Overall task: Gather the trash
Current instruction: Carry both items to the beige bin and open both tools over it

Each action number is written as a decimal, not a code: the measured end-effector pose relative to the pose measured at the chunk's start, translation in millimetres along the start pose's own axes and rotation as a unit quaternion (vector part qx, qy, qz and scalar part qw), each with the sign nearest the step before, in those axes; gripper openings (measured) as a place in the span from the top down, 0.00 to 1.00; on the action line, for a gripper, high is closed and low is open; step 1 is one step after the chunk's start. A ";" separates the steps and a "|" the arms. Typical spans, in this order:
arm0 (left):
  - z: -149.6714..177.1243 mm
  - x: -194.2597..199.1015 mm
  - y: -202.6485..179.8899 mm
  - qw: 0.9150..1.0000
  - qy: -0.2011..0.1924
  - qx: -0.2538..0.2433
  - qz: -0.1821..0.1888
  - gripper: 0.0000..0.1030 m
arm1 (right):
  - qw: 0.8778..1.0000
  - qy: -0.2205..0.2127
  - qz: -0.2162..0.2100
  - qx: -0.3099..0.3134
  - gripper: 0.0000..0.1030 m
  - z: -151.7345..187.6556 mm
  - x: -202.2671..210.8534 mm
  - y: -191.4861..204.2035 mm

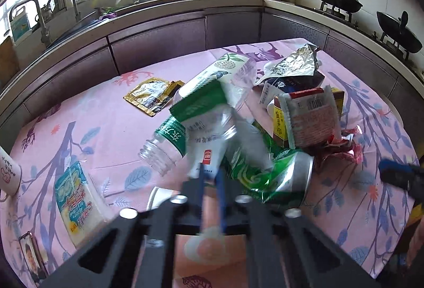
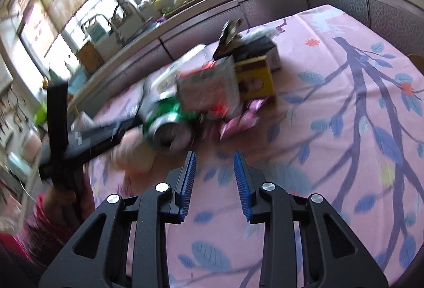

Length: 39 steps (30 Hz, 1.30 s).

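Note:
A heap of trash lies on the pink floral tablecloth (image 1: 106,129). My left gripper (image 1: 210,174) is shut on a clear plastic bottle with a green label (image 1: 185,134), held tilted above the heap. Under it are a second bottle (image 1: 225,76), a crushed green can (image 1: 278,176), a biscuit wrapper (image 1: 310,116), a yellow carton (image 1: 281,126), a foil pouch (image 1: 294,63) and a red wrapper (image 1: 341,147). My right gripper (image 2: 214,176) is open and empty, low over the cloth, just right of the can (image 2: 169,126) and the cartons (image 2: 254,79). Its blue tip shows in the left wrist view (image 1: 397,174).
A yellow sachet (image 1: 151,94) lies apart at the back. A white packet (image 1: 76,195), a mug (image 1: 8,174) and a phone (image 1: 31,259) sit at the left. A paper cup (image 1: 204,243) lies under my left gripper. A kitchen counter with sink, bottles and woks runs behind the table.

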<state>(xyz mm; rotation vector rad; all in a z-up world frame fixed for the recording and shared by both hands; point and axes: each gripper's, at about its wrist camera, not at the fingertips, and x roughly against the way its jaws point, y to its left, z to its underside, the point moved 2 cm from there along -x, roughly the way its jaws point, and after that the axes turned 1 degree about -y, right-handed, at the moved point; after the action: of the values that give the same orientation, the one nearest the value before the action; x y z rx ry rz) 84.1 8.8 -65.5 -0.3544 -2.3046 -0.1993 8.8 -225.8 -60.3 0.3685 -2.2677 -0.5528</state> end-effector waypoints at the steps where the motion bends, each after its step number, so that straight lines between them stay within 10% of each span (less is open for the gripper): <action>1: -0.6 0.5 -1.0 1.000 -0.002 0.002 0.001 0.99 | 1.000 -0.002 -0.020 -0.021 0.70 -11.2 -3.8 -7.8; 14: -0.6 48.4 13.1 0.994 -0.038 0.072 0.074 1.00 | 0.997 0.031 -0.063 -0.015 0.47 -62.1 -70.8 -24.2; 17: -3.7 53.4 4.0 0.994 -0.038 0.063 0.075 1.00 | 0.994 0.049 -0.095 0.014 0.96 -59.4 -77.6 -10.4; 18: -4.8 54.1 1.9 0.995 -0.038 0.060 0.075 1.00 | 0.994 0.040 -0.099 0.022 0.98 -59.3 -74.3 -7.4; 30: -42.3 46.8 -76.2 0.991 -0.031 0.004 0.133 1.00 | 0.986 -0.080 -0.131 -0.063 0.99 -70.7 20.6 -72.2; 39: -105.3 6.0 -228.7 0.966 -0.010 -0.116 0.231 1.00 | 0.972 -0.197 -0.016 -0.128 0.99 -67.4 122.4 -200.0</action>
<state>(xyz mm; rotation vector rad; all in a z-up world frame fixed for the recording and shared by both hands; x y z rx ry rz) 80.5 -233.5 3.2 -1.0014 -2.1527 -0.2308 -5.2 -468.7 -42.5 0.1752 -2.5248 -0.9979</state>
